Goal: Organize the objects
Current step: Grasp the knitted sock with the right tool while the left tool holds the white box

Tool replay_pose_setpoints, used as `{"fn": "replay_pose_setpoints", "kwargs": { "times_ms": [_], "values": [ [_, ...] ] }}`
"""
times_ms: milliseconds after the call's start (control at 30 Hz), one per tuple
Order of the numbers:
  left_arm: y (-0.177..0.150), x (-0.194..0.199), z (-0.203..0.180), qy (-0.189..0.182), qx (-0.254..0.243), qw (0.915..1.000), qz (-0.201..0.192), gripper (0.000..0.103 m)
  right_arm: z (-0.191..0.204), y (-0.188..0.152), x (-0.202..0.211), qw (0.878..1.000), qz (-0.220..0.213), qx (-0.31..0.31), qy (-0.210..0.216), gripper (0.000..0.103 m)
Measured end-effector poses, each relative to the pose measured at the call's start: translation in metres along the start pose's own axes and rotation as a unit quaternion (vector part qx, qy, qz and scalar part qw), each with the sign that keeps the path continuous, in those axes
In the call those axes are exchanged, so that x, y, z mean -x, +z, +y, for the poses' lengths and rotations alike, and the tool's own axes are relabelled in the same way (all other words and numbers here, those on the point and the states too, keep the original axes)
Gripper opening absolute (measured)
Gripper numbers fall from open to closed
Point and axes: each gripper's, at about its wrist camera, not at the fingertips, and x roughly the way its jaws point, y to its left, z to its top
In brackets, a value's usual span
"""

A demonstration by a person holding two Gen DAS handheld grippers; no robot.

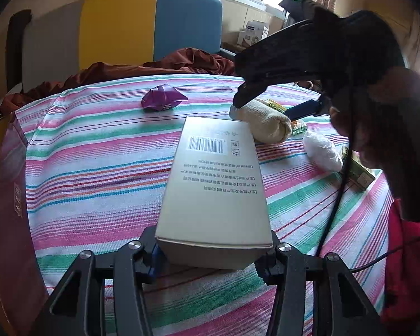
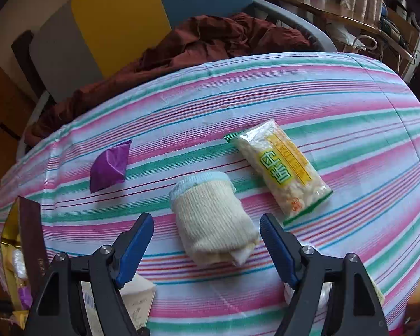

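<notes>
The left gripper [image 1: 214, 254] was clamped on the near end of a long pale carton [image 1: 214, 184], its jaws pressing the carton's two sides while the box reached away from them over the striped cloth [image 1: 98, 151], printed face up (a barcode and lines of small print showed on it). Beyond the carton's far end, and a little to the right of it, lay a rolled cream sock [image 1: 266, 124]. The right gripper [image 2: 207, 247] hung over that sock with its jaws spread well apart, one blue pad on either side of the roll and neither touching it; no earlier view was given to show how they got there. Seen from the left wrist camera, the right gripper's dark body came in from the upper right with a hand [image 1: 378, 128] around its grip, and one finger tip pointed down onto the sock's far end. Ahead of the right gripper and to its right lay a clear snack packet [image 2: 278, 168] with green and yellow print, just beside the sock. Ahead and to its left, well apart from the sock, sat a crumpled purple wrapper [image 2: 109, 168]. At the far left of both grippers stood the dark red wall of an open box [image 2: 32, 232]. A small white bundle [image 1: 322, 151] lay to the right of the carton, near the sock.
</notes>
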Motion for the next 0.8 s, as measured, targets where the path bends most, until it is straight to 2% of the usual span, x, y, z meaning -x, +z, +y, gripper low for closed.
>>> {"fn": "replay_pose_setpoints", "kwargs": {
  "times_ms": [33,67,100,167,367,467,800],
  "values": [
    [0.0,0.0,0.0,0.0,0.0,1.0,0.0,0.051,0.002,0.001,-0.006,1.0,0.008,0.008,-0.008,0.076],
    [0.0,0.0,0.0,0.0,0.0,1.0,0.0,0.051,0.005,0.0,-0.011,0.999,0.018,0.019,-0.022,0.061],
    [0.0,0.0,0.001,-0.002,0.002,1.0,0.001,0.052,0.009,-0.004,-0.013,0.998,0.021,0.034,-0.037,0.06],
    [0.0,-0.001,0.002,-0.005,0.004,1.0,0.001,0.052,0.012,-0.014,-0.005,0.998,0.02,0.056,-0.039,0.056],
    [0.001,-0.002,0.003,-0.005,0.004,1.0,0.001,0.052,0.001,-0.075,0.017,0.997,0.038,0.07,-0.009,0.056],
    [0.001,-0.002,0.003,-0.004,0.003,1.0,0.001,0.052,-0.008,-0.092,0.025,0.998,0.038,0.048,0.009,0.056],
    [0.001,-0.002,-0.002,0.01,-0.009,0.9999,0.002,0.051,-0.022,-0.09,0.016,0.998,0.056,0.025,0.021,0.056]
  ]
}}
